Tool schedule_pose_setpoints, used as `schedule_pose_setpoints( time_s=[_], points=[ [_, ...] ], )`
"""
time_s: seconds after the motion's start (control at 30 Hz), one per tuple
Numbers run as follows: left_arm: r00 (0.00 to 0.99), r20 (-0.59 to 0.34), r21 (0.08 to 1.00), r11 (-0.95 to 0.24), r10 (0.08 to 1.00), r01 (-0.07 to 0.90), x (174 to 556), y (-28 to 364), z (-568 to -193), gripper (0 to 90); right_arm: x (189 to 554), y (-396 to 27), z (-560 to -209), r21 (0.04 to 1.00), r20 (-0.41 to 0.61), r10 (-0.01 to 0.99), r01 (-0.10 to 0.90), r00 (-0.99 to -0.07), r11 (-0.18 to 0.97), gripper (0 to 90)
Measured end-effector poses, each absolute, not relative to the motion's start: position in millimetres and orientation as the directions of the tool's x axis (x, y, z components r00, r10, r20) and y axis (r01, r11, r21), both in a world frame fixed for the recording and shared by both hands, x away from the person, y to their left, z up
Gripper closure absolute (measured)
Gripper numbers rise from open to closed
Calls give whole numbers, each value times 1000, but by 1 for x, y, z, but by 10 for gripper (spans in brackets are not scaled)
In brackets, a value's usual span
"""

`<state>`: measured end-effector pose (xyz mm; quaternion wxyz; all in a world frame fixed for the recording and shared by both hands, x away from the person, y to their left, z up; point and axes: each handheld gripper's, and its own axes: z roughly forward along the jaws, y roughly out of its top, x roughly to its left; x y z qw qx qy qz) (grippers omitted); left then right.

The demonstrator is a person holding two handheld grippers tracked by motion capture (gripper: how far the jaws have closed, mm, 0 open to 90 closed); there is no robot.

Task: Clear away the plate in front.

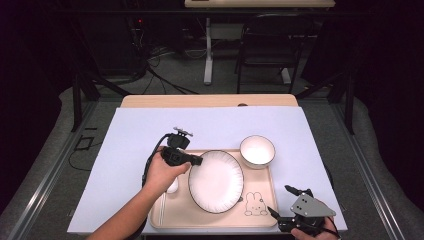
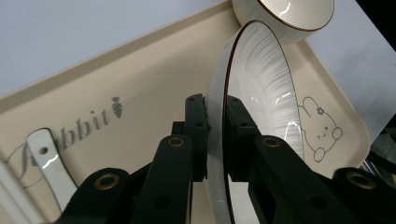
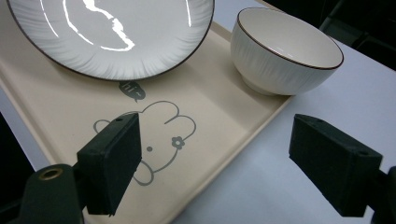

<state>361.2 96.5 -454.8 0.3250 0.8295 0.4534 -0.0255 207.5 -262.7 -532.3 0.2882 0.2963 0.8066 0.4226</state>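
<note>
Jaws of your left gripper (image 2: 215,135) pinch the plate (image 2: 261,93) by its rim alone, over the tray (image 2: 116,74); that smooth glaze could slip and let it drop onto the spoon (image 2: 49,163) or knock the bowl (image 1: 257,150) just beside. Your right gripper (image 3: 229,158) waits spread near the tray corner on the worktop (image 1: 140,125)

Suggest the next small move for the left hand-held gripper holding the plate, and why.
Probably lower the plate flat onto the tray, then release: the left hand-held gripper clamps its rim, and the plate looks tilted up over the tray.
</note>
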Motion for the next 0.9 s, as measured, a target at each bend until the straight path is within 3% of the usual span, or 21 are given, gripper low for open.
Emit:
schedule_pose_setpoints(
  time_s=[0.9],
  points=[
    [552, -342, 473, -368, 761, 801, 372, 98, -490, 848, 208, -262, -533, 851, -213, 719, 235, -661, 469, 166]
  ],
)
